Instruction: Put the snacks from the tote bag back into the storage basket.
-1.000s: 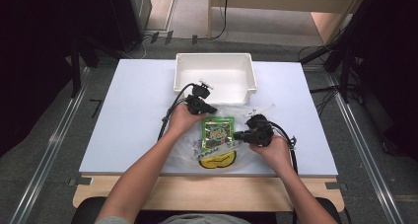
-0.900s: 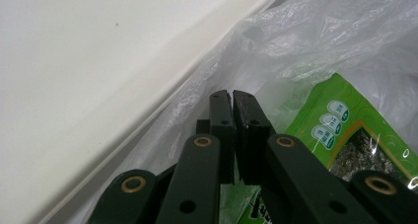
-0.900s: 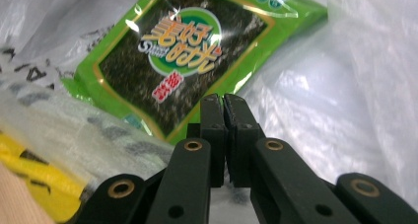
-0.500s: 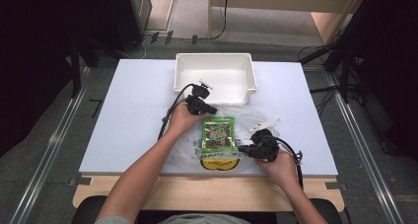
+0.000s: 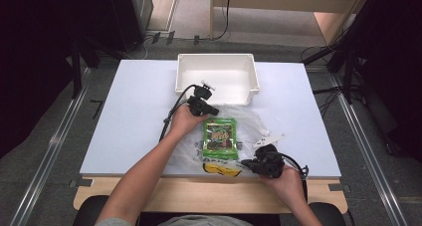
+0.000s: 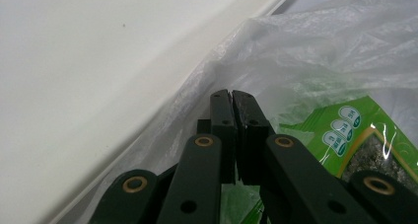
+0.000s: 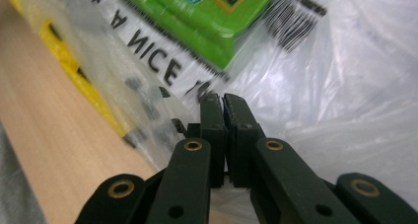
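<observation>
A clear plastic bag with a yellow print lies flat at the table's near middle, with a green snack packet in or on it. My left gripper is at the bag's far edge, just below the white tray. In the left gripper view, its jaws are pinched together on a raised ridge of the bag film, beside the packet. My right gripper lies at the bag's near right corner by the table edge. Its jaws are shut over the film, with nothing visible between the pads.
An empty white tray stands at the table's far middle, and its wall is close to the left gripper's jaws. The wooden front edge of the table runs just below the bag. Dark stands and cables flank the table.
My right gripper has drawn back from beside the packet to the bag's near right corner at the table edge. The left gripper, packet and tray have stayed put.
</observation>
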`<state>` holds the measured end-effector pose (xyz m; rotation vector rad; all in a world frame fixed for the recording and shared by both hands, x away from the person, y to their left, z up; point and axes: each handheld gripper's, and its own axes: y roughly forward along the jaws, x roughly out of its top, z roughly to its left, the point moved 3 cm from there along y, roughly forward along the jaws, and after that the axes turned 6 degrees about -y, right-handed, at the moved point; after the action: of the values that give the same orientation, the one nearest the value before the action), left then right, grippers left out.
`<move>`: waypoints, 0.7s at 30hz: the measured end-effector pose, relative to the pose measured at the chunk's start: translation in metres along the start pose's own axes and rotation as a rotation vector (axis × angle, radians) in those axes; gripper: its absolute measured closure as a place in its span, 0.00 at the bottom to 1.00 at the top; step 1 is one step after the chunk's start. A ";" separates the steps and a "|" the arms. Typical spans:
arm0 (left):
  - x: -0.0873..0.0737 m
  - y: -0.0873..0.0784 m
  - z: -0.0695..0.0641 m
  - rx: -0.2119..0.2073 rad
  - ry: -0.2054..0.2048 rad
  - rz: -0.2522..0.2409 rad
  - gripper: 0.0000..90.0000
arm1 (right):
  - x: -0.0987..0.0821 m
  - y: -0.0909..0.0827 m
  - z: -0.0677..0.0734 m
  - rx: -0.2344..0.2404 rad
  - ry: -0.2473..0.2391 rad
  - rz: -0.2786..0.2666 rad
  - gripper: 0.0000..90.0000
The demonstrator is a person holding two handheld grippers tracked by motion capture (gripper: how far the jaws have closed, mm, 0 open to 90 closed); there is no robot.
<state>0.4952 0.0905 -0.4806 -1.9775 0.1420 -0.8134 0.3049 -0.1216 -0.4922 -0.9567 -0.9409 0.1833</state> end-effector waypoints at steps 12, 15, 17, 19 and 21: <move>0.000 0.000 -0.002 0.001 -0.002 0.016 0.98 | 0.017 -0.018 0.001 -0.039 -0.019 -0.072 0.89; 0.000 0.000 -0.003 0.001 -0.003 0.017 0.99 | 0.028 -0.024 -0.001 -0.036 -0.016 -0.097 0.92; 0.000 0.000 -0.002 -0.001 -0.006 0.017 0.99 | 0.035 -0.026 -0.001 -0.030 -0.019 -0.104 0.95; 0.000 0.000 -0.002 -0.001 -0.005 0.017 0.99 | 0.043 -0.027 0.001 -0.020 -0.028 -0.108 0.98; 0.000 0.000 -0.002 0.001 -0.002 0.020 0.99 | 0.050 -0.025 0.006 -0.005 -0.046 -0.109 0.99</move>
<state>0.4941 0.0887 -0.4797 -1.9730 0.1595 -0.7989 0.3245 -0.1069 -0.4413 -0.9068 -1.0330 0.1113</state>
